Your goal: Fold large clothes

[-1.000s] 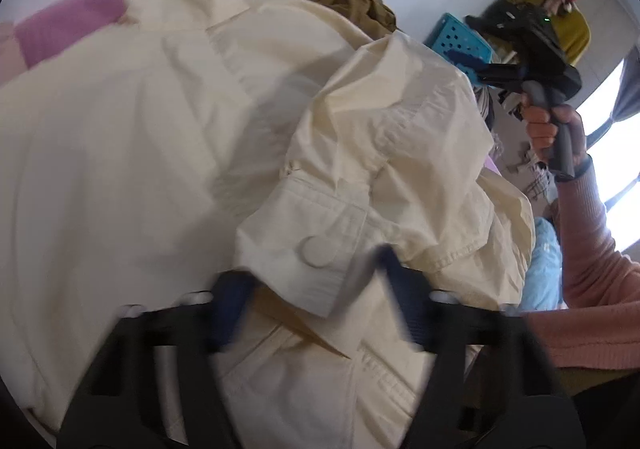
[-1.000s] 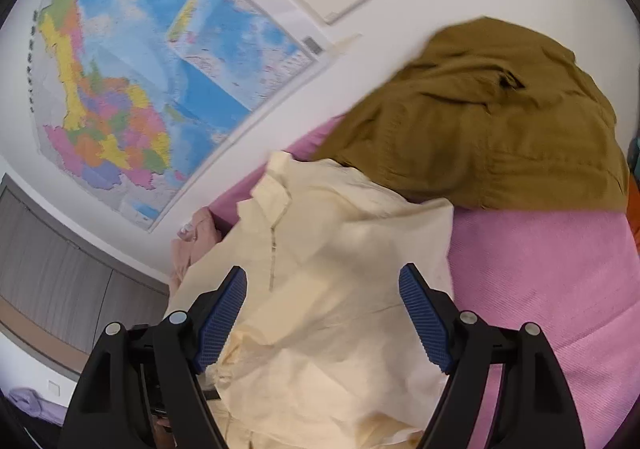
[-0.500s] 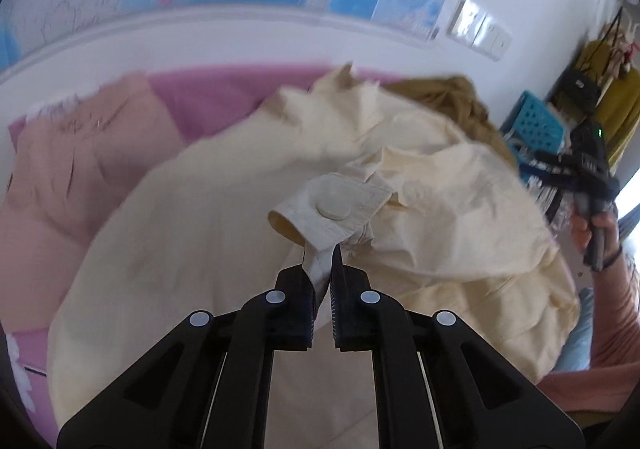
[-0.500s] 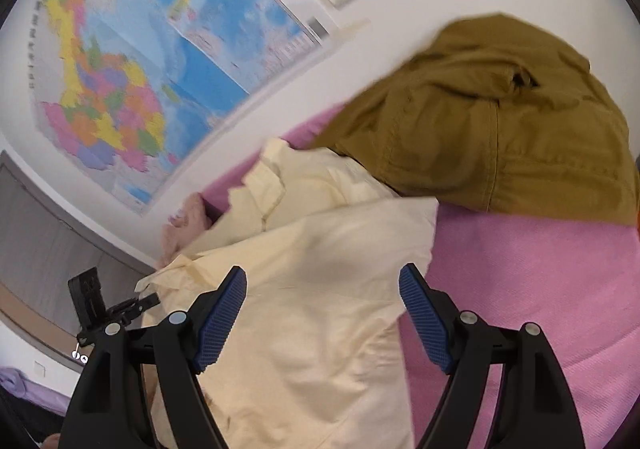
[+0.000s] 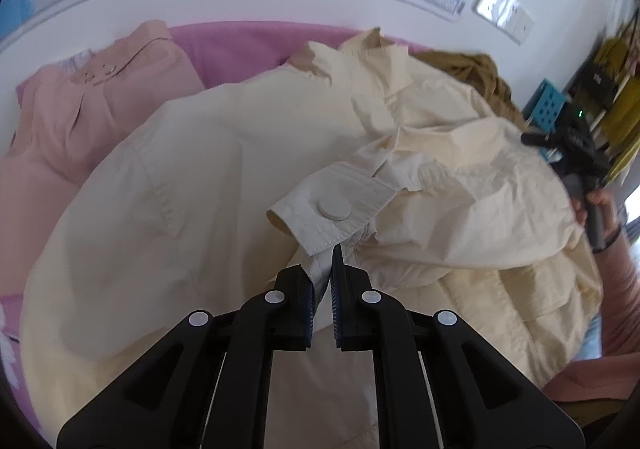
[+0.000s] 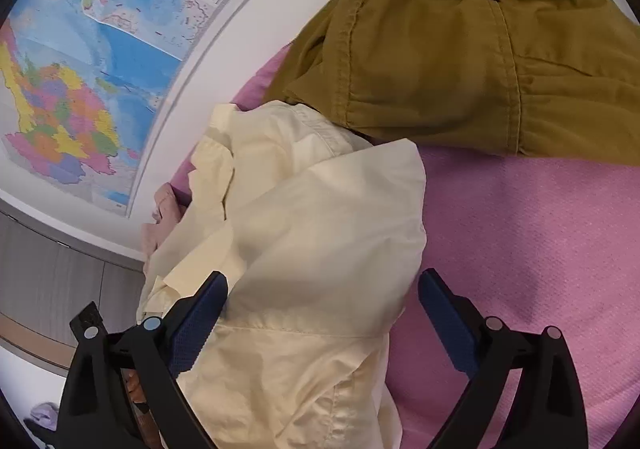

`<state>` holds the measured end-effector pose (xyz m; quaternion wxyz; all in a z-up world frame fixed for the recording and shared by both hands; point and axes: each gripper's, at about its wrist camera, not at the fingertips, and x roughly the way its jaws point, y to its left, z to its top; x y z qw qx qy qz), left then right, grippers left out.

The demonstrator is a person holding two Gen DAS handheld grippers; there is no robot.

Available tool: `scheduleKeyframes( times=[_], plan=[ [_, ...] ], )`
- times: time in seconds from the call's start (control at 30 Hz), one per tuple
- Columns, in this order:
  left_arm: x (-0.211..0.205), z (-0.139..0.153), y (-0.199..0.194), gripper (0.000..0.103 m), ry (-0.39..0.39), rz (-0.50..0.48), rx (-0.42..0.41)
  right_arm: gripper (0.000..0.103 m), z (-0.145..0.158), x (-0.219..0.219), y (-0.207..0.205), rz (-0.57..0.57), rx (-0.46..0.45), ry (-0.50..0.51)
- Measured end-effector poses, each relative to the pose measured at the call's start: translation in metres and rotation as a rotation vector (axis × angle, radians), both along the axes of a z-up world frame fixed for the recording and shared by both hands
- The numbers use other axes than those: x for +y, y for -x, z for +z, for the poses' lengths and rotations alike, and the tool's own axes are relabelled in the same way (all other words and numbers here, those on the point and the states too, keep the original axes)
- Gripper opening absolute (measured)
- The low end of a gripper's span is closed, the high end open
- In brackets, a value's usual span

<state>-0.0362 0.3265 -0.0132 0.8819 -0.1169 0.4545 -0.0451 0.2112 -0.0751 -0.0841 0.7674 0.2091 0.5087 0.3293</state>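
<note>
A large cream shirt (image 5: 224, 185) lies spread on a pink cover (image 5: 240, 41). My left gripper (image 5: 325, 273) is shut on the shirt's sleeve cuff (image 5: 332, 209), which has a round button, and holds it above the shirt's body. In the right wrist view the same shirt (image 6: 304, 233) lies below my right gripper (image 6: 320, 317), which is open and empty, its fingers above the shirt's edge and the pink cover (image 6: 540, 249). The right gripper also shows in the left wrist view (image 5: 576, 145), held at the far right.
A pink garment (image 5: 76, 121) lies at the left. An olive-brown garment (image 6: 460, 49) is heaped at the back right, also seen in the left wrist view (image 5: 476, 69). A map (image 6: 92, 61) hangs on the wall behind. A blue basket (image 5: 546, 105) stands at the right.
My left gripper closed on the sleeve cuff and lifted it back over the shirt. My right gripper stayed open and tilted closer to the shirt's right edge.
</note>
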Motion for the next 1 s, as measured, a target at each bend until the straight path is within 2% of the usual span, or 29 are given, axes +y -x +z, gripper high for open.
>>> scheduleKeyframes(
  times=[0.17,0.23,0.3,0.33,0.37,0.4,0.47,0.53,0.6,0.67,0.73,0.8,0.83,0.87,0.9,1.0],
  plan=[
    [0.009,-0.005,0.018,0.008,0.057,0.001,-0.032,0.094,0.014,0.001,0.003,0.013,-0.050,-0.026],
    [0.001,-0.005,0.021,0.018,0.006,-0.033,-0.034,0.094,0.014,0.005,0.001,0.018,-0.047,-0.009],
    [-0.007,-0.004,0.017,0.050,-0.013,-0.072,-0.035,0.094,0.015,0.010,0.003,0.038,-0.053,-0.004],
    [-0.011,-0.003,0.013,0.057,-0.018,-0.091,-0.034,0.094,0.015,0.011,0.003,0.047,-0.056,-0.009],
    [-0.014,-0.003,0.008,0.070,-0.010,-0.114,-0.030,0.094,0.016,0.013,0.005,0.054,-0.060,-0.014],
    [-0.016,-0.004,0.004,0.072,-0.009,-0.122,-0.026,0.094,0.018,0.016,0.006,0.055,-0.065,-0.015],
    [-0.017,-0.006,-0.007,0.070,-0.013,-0.122,-0.011,0.094,0.020,0.021,0.008,0.065,-0.079,-0.003],
    [-0.014,-0.009,-0.012,0.044,-0.005,-0.106,-0.007,0.094,0.023,0.025,0.011,0.064,-0.098,0.025],
    [-0.007,-0.011,-0.013,0.012,0.020,-0.064,0.009,0.093,0.028,0.027,0.013,0.062,-0.110,0.029],
    [0.006,-0.006,-0.003,0.010,0.045,-0.010,-0.011,0.093,0.038,0.027,0.017,0.059,-0.146,0.036],
    [0.014,0.000,0.009,0.009,0.056,0.007,-0.040,0.091,0.050,0.030,0.025,0.065,-0.197,0.054],
    [0.014,0.001,0.015,0.010,0.065,0.000,-0.026,0.085,0.064,0.040,0.039,0.096,-0.266,0.096],
    [0.011,-0.001,0.015,0.011,0.043,-0.007,-0.010,0.082,0.070,0.045,0.046,0.117,-0.297,0.111],
    [0.008,-0.003,0.014,0.014,0.019,-0.009,-0.003,0.075,0.075,0.054,0.056,0.145,-0.338,0.140],
    [0.003,-0.006,0.012,0.020,-0.014,-0.010,0.006,0.069,0.078,0.066,0.066,0.176,-0.379,0.190],
    [-0.002,-0.009,0.009,0.025,-0.057,0.000,0.010,0.064,0.069,0.098,0.083,0.265,-0.433,0.315]
  ],
)
